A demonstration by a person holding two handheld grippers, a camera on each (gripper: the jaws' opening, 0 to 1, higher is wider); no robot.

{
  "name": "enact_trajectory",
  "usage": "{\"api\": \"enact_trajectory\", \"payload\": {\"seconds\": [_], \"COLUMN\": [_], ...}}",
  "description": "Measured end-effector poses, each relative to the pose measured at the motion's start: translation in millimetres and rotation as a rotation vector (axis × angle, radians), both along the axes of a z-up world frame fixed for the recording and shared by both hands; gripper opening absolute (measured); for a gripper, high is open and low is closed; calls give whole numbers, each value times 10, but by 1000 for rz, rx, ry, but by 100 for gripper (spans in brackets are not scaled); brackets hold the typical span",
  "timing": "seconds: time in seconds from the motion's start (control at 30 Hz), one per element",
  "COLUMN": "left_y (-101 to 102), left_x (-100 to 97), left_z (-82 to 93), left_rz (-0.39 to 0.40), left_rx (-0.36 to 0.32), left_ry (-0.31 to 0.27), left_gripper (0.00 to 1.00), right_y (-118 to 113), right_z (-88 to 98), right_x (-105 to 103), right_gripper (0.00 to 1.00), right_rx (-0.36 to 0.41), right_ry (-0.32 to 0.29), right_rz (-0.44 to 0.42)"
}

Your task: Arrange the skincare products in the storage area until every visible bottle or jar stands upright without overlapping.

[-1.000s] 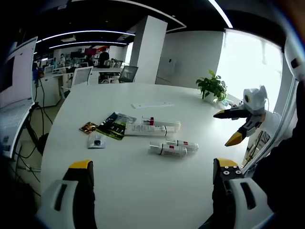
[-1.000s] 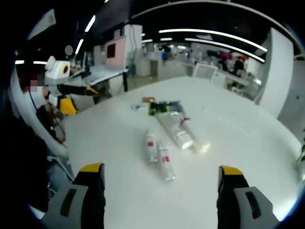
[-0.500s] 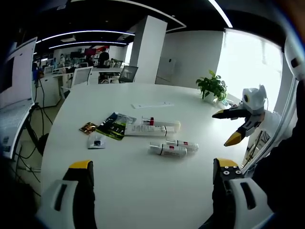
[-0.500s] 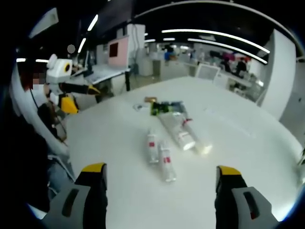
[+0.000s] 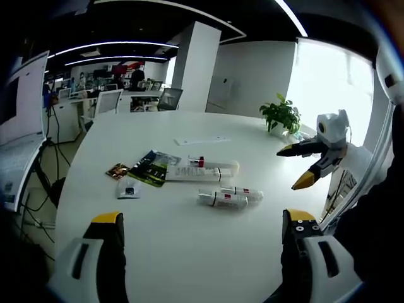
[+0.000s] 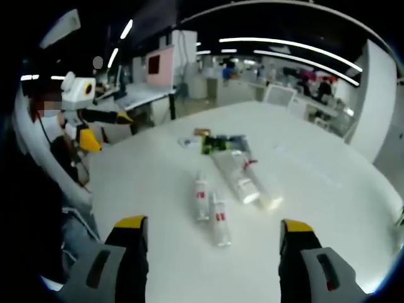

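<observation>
Bright office (image 5: 126, 76), white table (image 5: 189, 252)

The table (image 5: 189, 246) has a smooth white top with a faint sheen, catching soft light from the window and ceiling strips. The two small tubes (image 5: 228, 196) look like glossy white plastic with red labels, and the two larger tubes (image 5: 202, 169) have the same smooth plastic look, one with a brighter glare on its cap end in the right gripper view. The dark green packet (image 5: 150, 166) looks like shiny printed foil or film, as do the small sachets (image 5: 123, 180) beside it. The left gripper (image 5: 202, 237) and right gripper (image 6: 211, 240) have matt black jaws tipped with yellow, seemingly hard plastic.
</observation>
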State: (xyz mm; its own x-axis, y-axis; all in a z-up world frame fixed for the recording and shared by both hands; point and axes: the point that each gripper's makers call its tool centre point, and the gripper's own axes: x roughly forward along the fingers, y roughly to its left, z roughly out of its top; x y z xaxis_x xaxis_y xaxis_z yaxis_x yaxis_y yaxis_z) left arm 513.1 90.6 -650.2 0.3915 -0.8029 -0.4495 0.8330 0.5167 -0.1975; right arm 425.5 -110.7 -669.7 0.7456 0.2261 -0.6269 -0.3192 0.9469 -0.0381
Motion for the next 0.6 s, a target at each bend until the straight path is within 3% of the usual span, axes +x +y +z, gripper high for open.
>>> {"api": "enact_trajectory", "payload": {"seconds": [0.6], "left_y": [38], "left_x": [-37], "left_z": [-44], "left_rz": [5], "left_rx": [-15], "left_ry": [2], "left_gripper": [99], "right_y": [-31], "right_z": [-184], "right_x": [224], "right_gripper": [63], "right_rx": [-17], "right_ry": [51], "right_rz": [62]}}
